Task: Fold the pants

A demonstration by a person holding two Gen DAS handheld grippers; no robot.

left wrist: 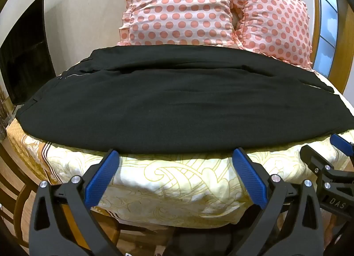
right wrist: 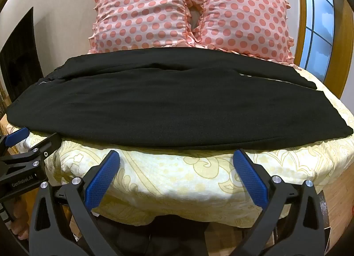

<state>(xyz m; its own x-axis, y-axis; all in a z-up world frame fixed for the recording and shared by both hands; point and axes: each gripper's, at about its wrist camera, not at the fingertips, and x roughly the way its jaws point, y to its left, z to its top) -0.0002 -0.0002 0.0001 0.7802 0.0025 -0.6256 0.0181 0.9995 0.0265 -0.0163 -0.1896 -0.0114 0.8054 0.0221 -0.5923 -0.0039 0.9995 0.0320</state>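
Left wrist view: black pants (left wrist: 177, 105) lie lengthwise across the bed (left wrist: 177, 185), legs stacked; left gripper (left wrist: 176, 156) gapes empty at their near edge.
Right wrist view: right gripper (right wrist: 176, 156) spread wide, holding nothing.
Progress: 1 fold apparently made; crosswise folds remain.

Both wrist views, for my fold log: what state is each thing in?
Black pants: laid flat across the bed, lengthwise fold, not held.
Left hand-held gripper: open, empty, at the pants' near edge.
Right hand-held gripper: open, empty.
Polka-dot pillows: propped upright behind the pants.
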